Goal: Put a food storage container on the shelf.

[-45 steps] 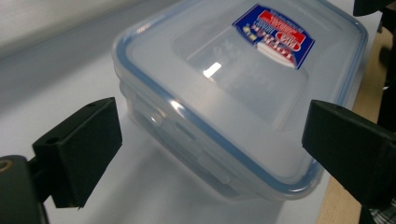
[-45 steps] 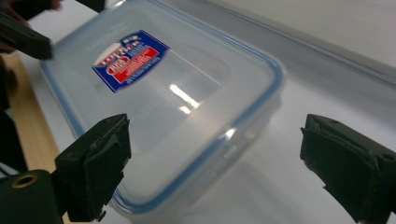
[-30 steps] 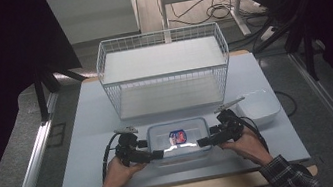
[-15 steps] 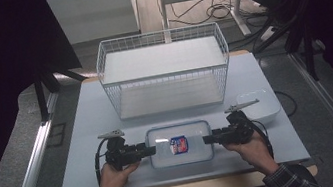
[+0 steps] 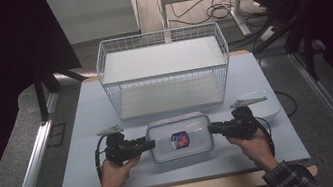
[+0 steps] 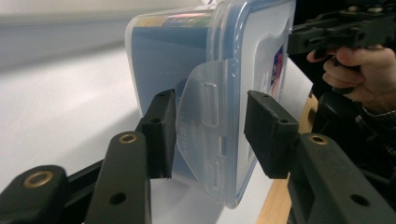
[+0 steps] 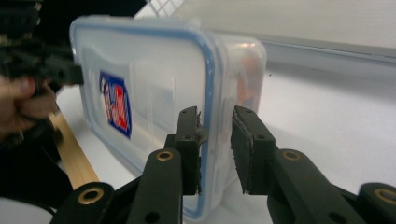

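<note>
High view looks down over table (image 5: 85,136); both gripper views sit close, facing opposite ends of box (image 5: 179,137), shared.

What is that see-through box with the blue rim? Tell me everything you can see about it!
The plastic box is a clear, rounded rectangle with a blue-edged lid and a red-and-blue sticker on top. It looks like plastic, with fold-down clip flaps at its short ends. It lies flat near the front of the white table, just before the wire basket. Something orange shows faintly inside. The left gripper straddles one flap, and the right gripper pinches the opposite end; both sets of jaws have just been closing.
</note>
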A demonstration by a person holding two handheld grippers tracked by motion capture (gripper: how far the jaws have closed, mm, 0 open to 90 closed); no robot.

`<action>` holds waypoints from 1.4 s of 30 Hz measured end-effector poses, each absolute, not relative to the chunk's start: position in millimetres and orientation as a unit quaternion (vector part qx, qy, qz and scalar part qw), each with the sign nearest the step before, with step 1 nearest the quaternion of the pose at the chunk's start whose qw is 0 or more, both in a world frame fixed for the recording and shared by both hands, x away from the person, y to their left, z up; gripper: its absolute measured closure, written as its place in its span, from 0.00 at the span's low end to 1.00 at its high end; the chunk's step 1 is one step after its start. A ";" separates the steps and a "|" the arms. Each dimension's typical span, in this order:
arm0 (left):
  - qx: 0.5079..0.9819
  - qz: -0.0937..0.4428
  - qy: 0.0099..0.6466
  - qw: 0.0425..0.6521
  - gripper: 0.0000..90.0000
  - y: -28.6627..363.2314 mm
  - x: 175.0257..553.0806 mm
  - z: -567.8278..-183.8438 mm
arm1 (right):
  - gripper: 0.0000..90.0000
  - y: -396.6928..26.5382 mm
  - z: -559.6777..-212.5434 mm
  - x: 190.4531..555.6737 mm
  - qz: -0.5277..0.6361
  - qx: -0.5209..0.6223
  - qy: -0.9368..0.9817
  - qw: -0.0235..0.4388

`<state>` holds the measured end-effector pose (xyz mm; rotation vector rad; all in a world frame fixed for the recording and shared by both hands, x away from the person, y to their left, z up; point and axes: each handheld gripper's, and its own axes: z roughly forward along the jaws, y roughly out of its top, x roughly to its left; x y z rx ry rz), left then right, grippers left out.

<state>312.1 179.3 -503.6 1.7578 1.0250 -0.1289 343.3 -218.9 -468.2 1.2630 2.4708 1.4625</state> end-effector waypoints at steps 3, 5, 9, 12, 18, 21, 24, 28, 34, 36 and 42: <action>0.736 -0.053 0.425 0.524 0.60 180.0 313.5 -504.7 | 0.74 -213.9 -470.4 343.6 0.447 0.389 0.805 0.012; 0.737 -0.053 0.423 0.524 0.60 180.7 314.6 -505.5 | 0.67 -211.8 -476.6 345.9 0.445 0.384 0.809 -0.005; 0.738 -0.056 0.421 0.524 0.61 181.2 316.4 -506.8 | 0.60 -211.3 -480.2 352.5 0.445 0.375 0.813 -0.014; 0.739 -0.057 0.421 0.523 0.61 180.8 317.7 -506.9 | 0.51 -210.8 -481.6 363.2 0.450 0.372 0.811 -0.032; 0.742 -0.059 0.416 0.522 0.61 180.5 319.1 -507.2 | 0.46 -211.9 -486.3 383.8 0.461 0.361 0.806 -0.089; 0.738 -0.063 0.420 0.524 0.60 181.2 319.8 -508.7 | 0.52 -213.8 -487.1 386.5 0.466 0.367 0.799 -0.098; 0.735 -0.060 0.424 0.525 0.59 180.4 320.0 -509.8 | 0.53 -214.9 -485.2 384.6 0.463 0.374 0.797 -0.102; 0.727 -0.061 0.436 0.527 0.54 180.3 319.6 -512.4 | 0.57 -216.6 -481.0 378.7 0.476 0.378 0.787 -0.108; 0.714 -0.078 0.449 0.531 0.53 179.1 319.4 -515.7 | 0.58 -216.0 -479.4 368.2 0.475 0.391 0.782 -0.097; 0.715 -0.078 0.451 0.528 0.54 178.1 319.8 -513.9 | 0.58 -215.8 -479.1 366.4 0.474 0.397 0.780 -0.096; 0.704 -0.071 0.460 0.536 0.55 181.8 321.4 -508.3 | 0.59 -210.1 -474.4 361.1 0.469 0.402 0.783 -0.072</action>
